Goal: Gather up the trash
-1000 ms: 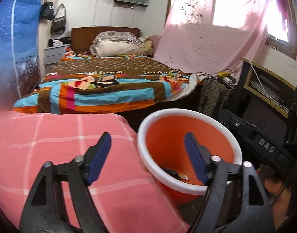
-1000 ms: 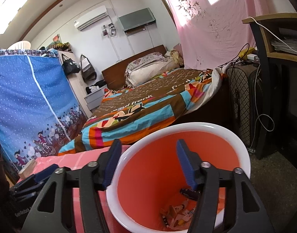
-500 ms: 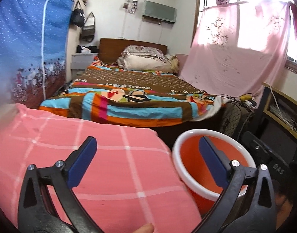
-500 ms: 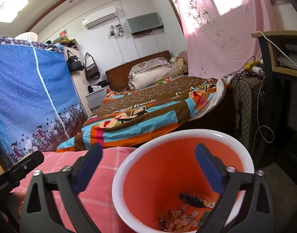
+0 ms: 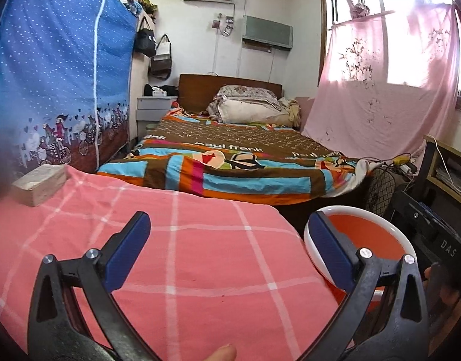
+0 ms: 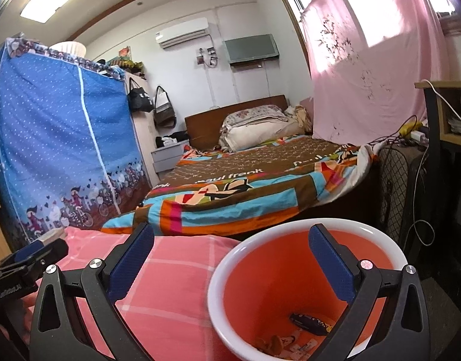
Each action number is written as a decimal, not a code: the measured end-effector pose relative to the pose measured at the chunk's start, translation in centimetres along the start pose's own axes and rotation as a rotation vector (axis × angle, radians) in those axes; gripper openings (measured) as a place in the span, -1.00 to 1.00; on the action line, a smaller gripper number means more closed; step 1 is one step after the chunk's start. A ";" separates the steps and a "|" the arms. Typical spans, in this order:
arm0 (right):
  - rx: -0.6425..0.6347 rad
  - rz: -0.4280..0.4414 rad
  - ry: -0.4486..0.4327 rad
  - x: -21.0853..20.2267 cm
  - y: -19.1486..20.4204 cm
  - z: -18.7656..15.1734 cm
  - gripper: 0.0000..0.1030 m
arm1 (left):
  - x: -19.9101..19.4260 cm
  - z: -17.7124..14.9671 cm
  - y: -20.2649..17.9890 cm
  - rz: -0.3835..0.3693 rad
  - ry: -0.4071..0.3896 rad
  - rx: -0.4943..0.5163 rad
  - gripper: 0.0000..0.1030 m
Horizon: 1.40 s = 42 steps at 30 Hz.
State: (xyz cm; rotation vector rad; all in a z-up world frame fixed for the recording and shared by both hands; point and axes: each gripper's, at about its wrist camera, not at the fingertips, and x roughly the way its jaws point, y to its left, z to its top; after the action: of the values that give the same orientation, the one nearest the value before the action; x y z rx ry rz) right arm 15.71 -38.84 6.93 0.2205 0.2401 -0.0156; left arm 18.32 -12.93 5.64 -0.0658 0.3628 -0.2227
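Left wrist view: left gripper (image 5: 227, 252) gapes wide and empty over a soft pink checked cloth (image 5: 200, 258), a pale block (image 5: 39, 185) at ten o'clock. Right gripper (image 6: 230, 266) is equally wide and empty, above the round, smooth orange bin (image 6: 290, 294) at five o'clock, wrappers (image 6: 302, 334) inside. Knocking its rim could tip it.
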 end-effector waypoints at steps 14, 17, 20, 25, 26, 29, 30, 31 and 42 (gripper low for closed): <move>-0.094 0.021 -0.057 -3.5 5.2 -0.6 1.00 | -5.3 -0.4 4.2 0.064 -0.064 -0.013 1.00; -0.113 0.015 -0.071 -4.2 6.0 -0.7 1.00 | -5.9 -0.6 4.7 0.069 -0.065 -0.020 1.00; -0.121 0.014 -0.087 -4.7 6.4 -0.8 1.00 | -6.5 -0.8 5.2 0.073 -0.069 -0.024 1.00; -0.126 0.007 -0.105 -5.5 6.9 -1.1 1.00 | -7.4 -1.2 5.7 0.076 -0.079 -0.027 1.00; -0.129 0.005 -0.107 -5.7 7.1 -1.2 1.00 | -7.6 -1.3 5.7 0.076 -0.079 -0.027 1.00; -0.138 0.002 -0.113 -6.3 7.3 -1.6 1.00 | -7.9 -1.6 5.9 0.076 -0.079 -0.031 1.00; -0.141 0.000 -0.115 -6.4 7.4 -1.6 1.00 | -8.1 -1.7 6.0 0.075 -0.077 -0.032 1.00; -0.144 -0.002 -0.118 -6.7 7.5 -1.8 1.00 | -8.2 -1.9 6.1 0.075 -0.076 -0.034 1.00; -0.148 -0.029 -0.129 -8.7 7.9 -3.8 1.00 | -9.8 -3.9 6.9 0.074 -0.087 -0.042 1.00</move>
State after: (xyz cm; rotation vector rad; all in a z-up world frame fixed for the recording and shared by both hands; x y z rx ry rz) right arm 6.72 -30.44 7.12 0.0687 0.1153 -0.0404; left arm 9.37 -4.07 4.65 -0.1024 0.2829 -0.1382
